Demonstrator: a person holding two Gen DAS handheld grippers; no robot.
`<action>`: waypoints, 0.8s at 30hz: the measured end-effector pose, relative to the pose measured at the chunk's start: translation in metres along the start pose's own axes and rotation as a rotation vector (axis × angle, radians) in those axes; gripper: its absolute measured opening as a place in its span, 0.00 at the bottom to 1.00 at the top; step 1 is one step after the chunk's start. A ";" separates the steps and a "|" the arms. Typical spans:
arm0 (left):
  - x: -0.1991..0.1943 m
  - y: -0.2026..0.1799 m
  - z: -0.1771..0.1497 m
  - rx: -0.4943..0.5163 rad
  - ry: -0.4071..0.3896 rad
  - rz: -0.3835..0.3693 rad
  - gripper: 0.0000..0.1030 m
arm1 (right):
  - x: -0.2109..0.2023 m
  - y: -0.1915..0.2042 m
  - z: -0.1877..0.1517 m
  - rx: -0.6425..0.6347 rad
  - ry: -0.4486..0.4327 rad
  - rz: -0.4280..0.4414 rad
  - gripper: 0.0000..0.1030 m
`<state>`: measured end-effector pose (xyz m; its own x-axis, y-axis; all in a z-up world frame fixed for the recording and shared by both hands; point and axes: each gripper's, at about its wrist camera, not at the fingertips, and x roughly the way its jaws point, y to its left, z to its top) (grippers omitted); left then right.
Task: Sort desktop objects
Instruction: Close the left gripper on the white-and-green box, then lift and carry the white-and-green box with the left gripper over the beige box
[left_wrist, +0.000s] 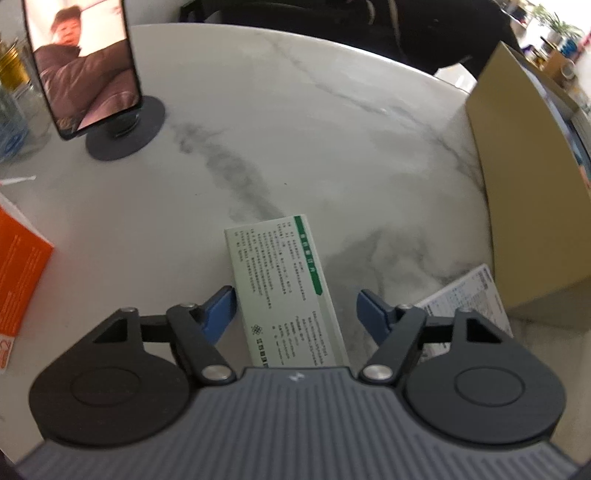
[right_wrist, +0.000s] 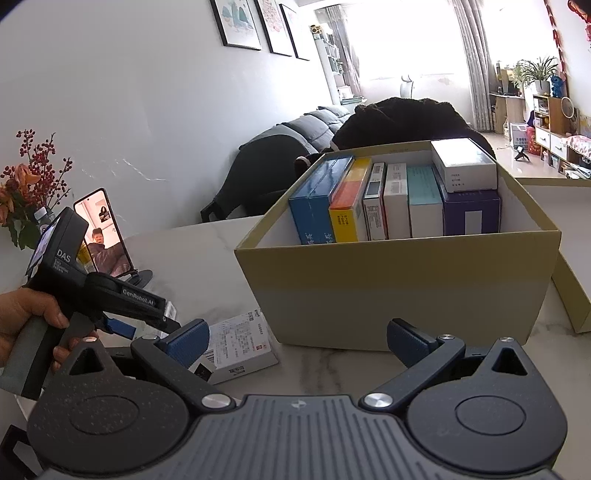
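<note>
A white carton with a green stripe (left_wrist: 284, 291) lies flat on the marble table (left_wrist: 295, 129), between the blue pads of my left gripper (left_wrist: 295, 310). The left pad is right at the carton's edge, the right pad stands apart from it, so the gripper is open. A second white printed carton (left_wrist: 469, 299) (right_wrist: 236, 347) lies to its right, by the cardboard box (left_wrist: 517, 184) (right_wrist: 399, 280). That box holds several cartons standing in a row (right_wrist: 369, 203). My right gripper (right_wrist: 297, 341) is open in front of the box wall, with nothing in it. A hand holds the left gripper (right_wrist: 122, 328) at the left of the right wrist view.
An orange carton (left_wrist: 18, 273) lies at the table's left edge. A phone on a round stand (left_wrist: 81, 62) (right_wrist: 103, 236) stands at the back left, near a vase of flowers (right_wrist: 26, 192). The box lid (right_wrist: 569, 280) leans to the right of the cardboard box.
</note>
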<state>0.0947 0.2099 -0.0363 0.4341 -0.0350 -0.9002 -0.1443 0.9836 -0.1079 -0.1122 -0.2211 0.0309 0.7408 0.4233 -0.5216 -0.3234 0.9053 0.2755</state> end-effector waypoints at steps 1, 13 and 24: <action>-0.001 -0.002 -0.002 0.020 -0.008 0.009 0.63 | 0.001 0.000 0.000 0.001 0.002 0.000 1.00; -0.010 0.007 -0.019 0.051 -0.061 -0.017 0.51 | 0.006 -0.001 0.000 0.003 0.012 -0.002 1.00; -0.039 0.002 -0.020 0.053 -0.166 -0.076 0.49 | 0.001 -0.002 0.002 0.008 -0.004 -0.008 1.00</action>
<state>0.0598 0.2094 -0.0101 0.5831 -0.0845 -0.8080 -0.0606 0.9873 -0.1469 -0.1093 -0.2227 0.0315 0.7456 0.4163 -0.5203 -0.3132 0.9081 0.2779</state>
